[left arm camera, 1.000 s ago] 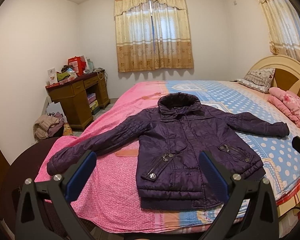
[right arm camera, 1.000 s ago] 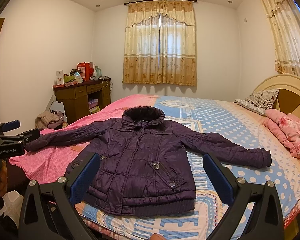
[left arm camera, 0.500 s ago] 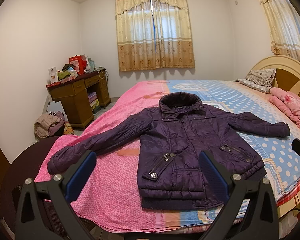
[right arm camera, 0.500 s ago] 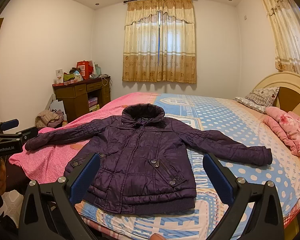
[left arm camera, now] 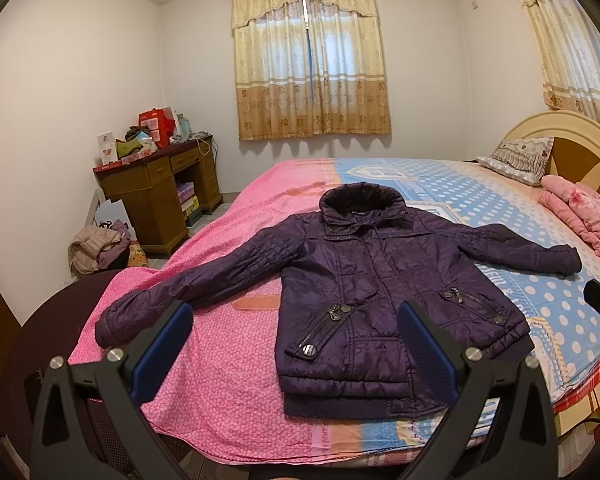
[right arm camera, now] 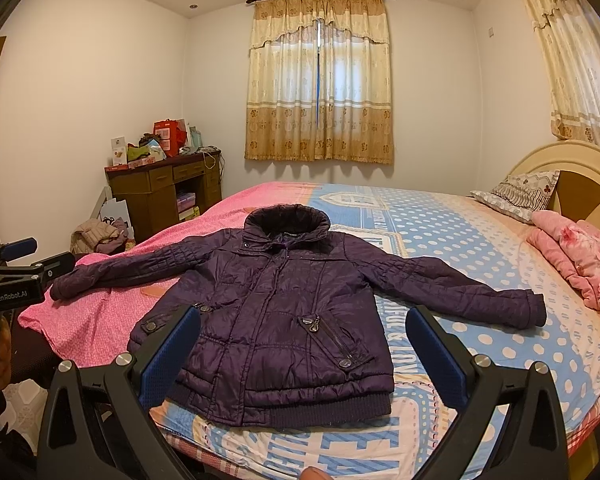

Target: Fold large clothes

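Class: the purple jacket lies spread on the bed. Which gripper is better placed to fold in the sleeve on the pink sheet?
Likely the left gripper: open, and that sleeve ends beside its left finger.

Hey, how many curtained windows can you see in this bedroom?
2. One curtained window is on the far wall beyond the bed; the other is on the right wall near the headboard, partly cut off. More may lie outside the view.

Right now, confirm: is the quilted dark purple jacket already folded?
No, the quilted dark purple jacket lies flat on the bed, both sleeves spread wide.
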`<state>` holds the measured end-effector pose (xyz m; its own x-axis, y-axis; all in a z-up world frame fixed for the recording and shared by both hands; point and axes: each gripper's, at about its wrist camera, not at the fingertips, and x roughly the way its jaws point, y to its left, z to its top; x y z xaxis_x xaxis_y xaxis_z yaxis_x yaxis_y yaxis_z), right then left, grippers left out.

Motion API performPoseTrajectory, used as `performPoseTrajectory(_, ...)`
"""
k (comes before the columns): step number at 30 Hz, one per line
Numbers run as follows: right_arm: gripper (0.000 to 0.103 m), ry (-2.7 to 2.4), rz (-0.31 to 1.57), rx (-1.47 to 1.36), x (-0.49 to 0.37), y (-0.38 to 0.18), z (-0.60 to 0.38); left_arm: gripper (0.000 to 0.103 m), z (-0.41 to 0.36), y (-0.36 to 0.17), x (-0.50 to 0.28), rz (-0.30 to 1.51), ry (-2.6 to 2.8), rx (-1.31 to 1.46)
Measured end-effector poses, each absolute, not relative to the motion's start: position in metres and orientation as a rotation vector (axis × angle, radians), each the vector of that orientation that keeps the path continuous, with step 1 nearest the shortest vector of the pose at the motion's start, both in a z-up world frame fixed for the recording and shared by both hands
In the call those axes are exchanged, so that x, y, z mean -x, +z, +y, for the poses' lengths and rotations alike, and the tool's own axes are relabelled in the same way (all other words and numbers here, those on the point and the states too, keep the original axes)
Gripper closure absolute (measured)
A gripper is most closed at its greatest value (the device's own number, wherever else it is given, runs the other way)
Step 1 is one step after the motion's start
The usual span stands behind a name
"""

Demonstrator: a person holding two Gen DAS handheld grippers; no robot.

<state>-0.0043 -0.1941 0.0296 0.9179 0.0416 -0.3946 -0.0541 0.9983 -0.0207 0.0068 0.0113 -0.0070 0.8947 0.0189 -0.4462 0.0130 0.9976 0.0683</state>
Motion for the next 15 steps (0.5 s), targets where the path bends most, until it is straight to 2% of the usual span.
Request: performPoseTrajectory(15,0.001,0.052,0.421,0.027,0.0005,0.0254,-0.1951,0.0,0.0113,-0.0095,-0.0094,0.473,0.008,-0.068)
